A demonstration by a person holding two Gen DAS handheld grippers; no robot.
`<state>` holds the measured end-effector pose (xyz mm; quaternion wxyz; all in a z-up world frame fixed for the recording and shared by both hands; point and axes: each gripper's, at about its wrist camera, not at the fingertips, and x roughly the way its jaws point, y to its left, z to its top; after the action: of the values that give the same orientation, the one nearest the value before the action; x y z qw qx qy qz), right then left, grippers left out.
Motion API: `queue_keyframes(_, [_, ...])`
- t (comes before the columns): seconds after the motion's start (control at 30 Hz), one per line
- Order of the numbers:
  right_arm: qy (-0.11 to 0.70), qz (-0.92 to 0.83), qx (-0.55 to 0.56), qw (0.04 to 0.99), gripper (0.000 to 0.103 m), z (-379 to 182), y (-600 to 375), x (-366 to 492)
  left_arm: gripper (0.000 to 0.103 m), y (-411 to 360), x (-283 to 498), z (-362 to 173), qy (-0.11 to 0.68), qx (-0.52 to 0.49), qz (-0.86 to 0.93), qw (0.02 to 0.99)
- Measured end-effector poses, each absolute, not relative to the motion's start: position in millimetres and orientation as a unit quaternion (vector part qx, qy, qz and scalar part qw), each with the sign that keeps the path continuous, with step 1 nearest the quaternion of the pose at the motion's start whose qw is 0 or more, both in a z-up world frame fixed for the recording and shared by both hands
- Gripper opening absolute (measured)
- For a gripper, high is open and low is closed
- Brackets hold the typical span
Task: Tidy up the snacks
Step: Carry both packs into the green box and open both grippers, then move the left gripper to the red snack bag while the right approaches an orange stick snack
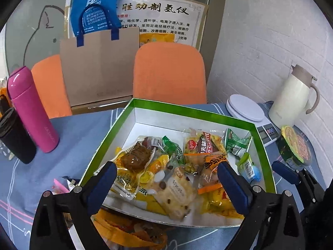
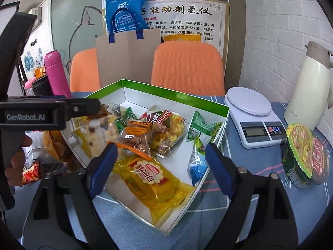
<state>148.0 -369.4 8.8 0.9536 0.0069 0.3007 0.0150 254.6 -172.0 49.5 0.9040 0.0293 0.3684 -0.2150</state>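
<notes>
Left gripper body (image 2: 31,116): "GenRobot.AI", at 9 o'clock.
Brown snack wrapper (image 2: 164,117): "GALETTE", near centre.
Cream thermal jug (image 2: 310,87): "SUPOR", at 3 o'clock.
Wall poster (image 2: 183,20): heading partly readable, "功制氢仪", at 12 o'clock.

Even indoor light, bright enough, soft shadows only. Glare on the snack wrappers (image 2: 145,173) and the pink bottle (image 1: 31,108). Heavy fisheye bend with black corners; mild blur at the near edges.

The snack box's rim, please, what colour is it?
Green rim, white inside; clearest in the right wrist view.
</notes>
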Motion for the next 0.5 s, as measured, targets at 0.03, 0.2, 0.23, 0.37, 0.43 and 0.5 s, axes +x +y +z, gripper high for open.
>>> queue_keyframes(0.03, [0.302, 0.012, 0.010, 0.953, 0.092, 9, -370, 146, 0.099, -169, 252, 52, 0.368, 0.028, -0.215, 0.904])
queue_keyframes(0.2, [0.296, 0.008, 0.033, 0.955, 0.095, 21, -369, 128, 0.099, -157, 237, 64, 0.364, 0.019, -0.215, 0.906])
queue_keyframes(0.23, [0.292, 0.008, 0.034, 0.956, 0.098, 25, -367, 124, 0.099, -154, 231, 68, 0.362, 0.018, -0.217, 0.906])
queue_keyframes(0.37, [0.272, 0.006, 0.026, 0.962, 0.100, 40, -355, 102, 0.099, -146, 211, 82, 0.351, 0.026, -0.207, 0.913])
queue_keyframes(0.43, [0.266, 0.010, 0.025, 0.964, 0.100, 45, -349, 90, 0.099, -142, 197, 88, 0.347, 0.033, -0.196, 0.916])
queue_keyframes(0.5, [0.263, 0.012, 0.026, 0.964, 0.101, 47, -343, 79, 0.099, -136, 184, 91, 0.344, 0.034, -0.190, 0.919])
